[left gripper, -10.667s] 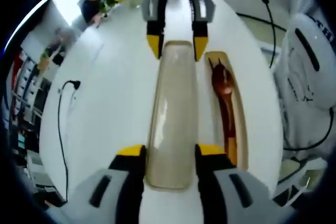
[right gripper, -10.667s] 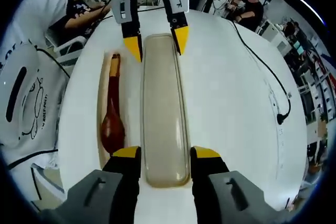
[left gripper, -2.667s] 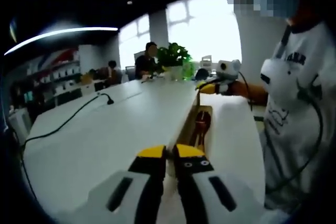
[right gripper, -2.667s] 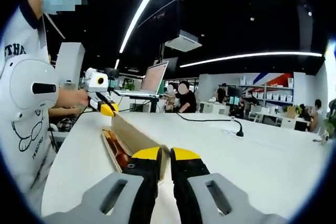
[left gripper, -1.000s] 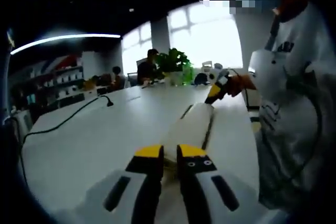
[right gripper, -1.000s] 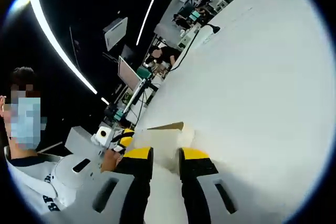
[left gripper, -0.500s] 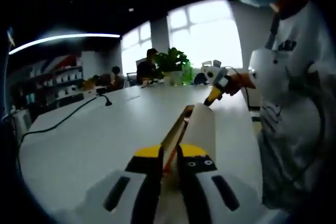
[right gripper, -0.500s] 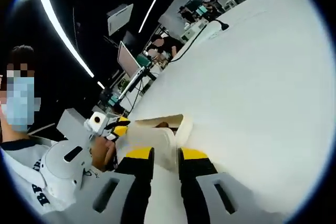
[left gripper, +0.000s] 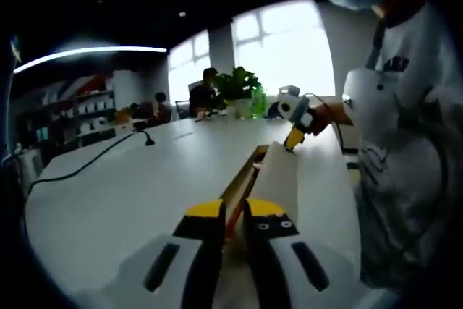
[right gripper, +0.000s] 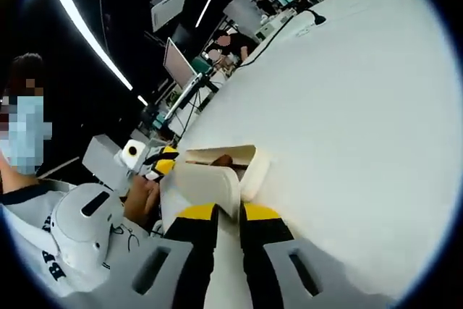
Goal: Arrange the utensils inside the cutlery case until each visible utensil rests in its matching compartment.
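Table (left gripper: 123, 179): a long white surface; wide bare room on the side away from the person; a black cable (left gripper: 87, 166) trails across that far part, well apart from the case.
Case (right gripper: 242, 171): a pale, narrow cutlery case lying near the table edge closest to the person; its base is open upward, with tan inner walls visible.
Lid (left gripper: 278, 175): a long translucent white cover, tilted up on its long edge above the case, held at both short ends.
Left gripper (left gripper: 233, 213): yellow-tipped jaws drawn close together, pinching the near end of the lid in the left gripper view; in the right gripper view (right gripper: 160, 163) it sits at the far end, in the person's hand (right gripper: 141, 200).
Right gripper (right gripper: 230, 213): jaws nearly together, clamped on the lid's end (right gripper: 210, 186) in its own view; from the left gripper view it appears at the far end of the lid (left gripper: 293, 140).
Utensil (right gripper: 224, 160): a dark reddish-brown piece inside the open case; the right gripper view shows its rounded end within the tan walls; the left gripper view shows only a thin reddish sliver (left gripper: 233, 218) between lid and case wall; which compartment cannot be told.
Person (left gripper: 394, 150): white shirt, standing just beside the table's near edge; little room on that side.
Background: a green plant (left gripper: 242, 85) and seated people at the table's far end in the left gripper view; an open laptop (right gripper: 177, 63) beyond the table in the right gripper view.
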A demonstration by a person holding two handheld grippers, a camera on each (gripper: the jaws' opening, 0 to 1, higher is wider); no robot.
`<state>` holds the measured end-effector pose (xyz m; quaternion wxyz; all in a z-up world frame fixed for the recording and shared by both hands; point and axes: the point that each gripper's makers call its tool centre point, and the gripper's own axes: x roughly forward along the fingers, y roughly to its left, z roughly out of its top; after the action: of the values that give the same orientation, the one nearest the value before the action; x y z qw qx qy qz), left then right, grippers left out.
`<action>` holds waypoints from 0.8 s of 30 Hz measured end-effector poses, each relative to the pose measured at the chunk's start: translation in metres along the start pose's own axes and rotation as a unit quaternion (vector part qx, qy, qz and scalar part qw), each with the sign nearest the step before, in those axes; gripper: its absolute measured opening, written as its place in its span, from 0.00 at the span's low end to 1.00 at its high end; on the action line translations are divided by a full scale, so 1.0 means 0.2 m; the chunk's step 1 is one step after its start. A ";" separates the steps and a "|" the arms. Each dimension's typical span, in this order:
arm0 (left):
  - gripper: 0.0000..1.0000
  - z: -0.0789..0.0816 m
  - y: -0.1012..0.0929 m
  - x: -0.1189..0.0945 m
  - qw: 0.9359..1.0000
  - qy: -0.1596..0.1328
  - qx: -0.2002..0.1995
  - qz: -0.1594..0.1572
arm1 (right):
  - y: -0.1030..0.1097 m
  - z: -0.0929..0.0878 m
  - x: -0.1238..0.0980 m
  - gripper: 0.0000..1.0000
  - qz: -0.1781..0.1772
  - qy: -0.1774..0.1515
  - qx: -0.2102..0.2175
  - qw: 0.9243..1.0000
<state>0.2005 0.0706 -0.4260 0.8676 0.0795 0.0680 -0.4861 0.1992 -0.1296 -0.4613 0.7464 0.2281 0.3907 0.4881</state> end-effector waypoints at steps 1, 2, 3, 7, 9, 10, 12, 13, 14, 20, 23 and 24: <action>0.10 0.00 0.00 0.00 1.000 0.001 0.000 0.000 | 0.01 -0.01 0.00 0.10 0.005 0.003 0.010 1.000; 0.10 0.00 0.00 0.00 1.000 0.003 -0.001 0.000 | 0.01 -0.02 0.00 0.09 0.011 0.005 0.013 1.000; 0.10 -0.01 0.00 0.00 1.000 0.004 -0.001 -0.001 | 0.02 -0.02 0.00 0.09 0.019 0.006 0.020 1.000; 0.12 -0.02 -0.01 -0.01 1.000 0.011 -0.001 -0.002 | 0.09 -0.03 0.00 0.06 0.053 -0.002 0.039 0.998; 0.14 -0.03 -0.01 -0.02 1.000 0.021 0.003 -0.001 | 0.11 -0.03 0.00 0.05 0.061 -0.008 0.044 0.997; 0.16 -0.02 -0.01 -0.03 1.000 0.023 0.007 0.000 | 0.11 -0.02 -0.01 0.05 0.069 -0.009 0.052 0.996; 0.19 -0.02 -0.01 -0.04 1.000 0.023 0.006 -0.001 | 0.12 -0.01 -0.01 0.04 0.077 -0.012 0.060 0.995; 0.21 -0.01 -0.02 -0.05 1.000 0.025 0.008 -0.003 | 0.13 -0.01 -0.01 0.04 0.080 -0.013 0.061 0.995; 0.25 0.00 -0.02 -0.05 0.999 0.029 0.018 -0.003 | 0.14 -0.02 -0.01 0.04 0.082 -0.014 0.063 0.995; 0.40 0.03 -0.07 0.00 0.992 0.077 0.101 -0.027 | 0.16 -0.01 -0.01 0.04 0.096 -0.024 0.082 0.992; 0.43 0.02 -0.10 0.08 0.982 0.107 0.147 -0.040 | 0.20 -0.04 0.00 0.04 0.103 -0.025 0.099 0.989; 0.43 0.00 -0.12 0.11 0.977 0.124 0.164 -0.051 | 0.21 -0.05 0.01 0.04 0.104 -0.025 0.103 0.989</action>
<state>0.1916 0.0403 -0.4319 0.8014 0.2768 0.0987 -0.5209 0.1685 -0.1103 -0.4371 0.6734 0.3557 0.3943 0.5144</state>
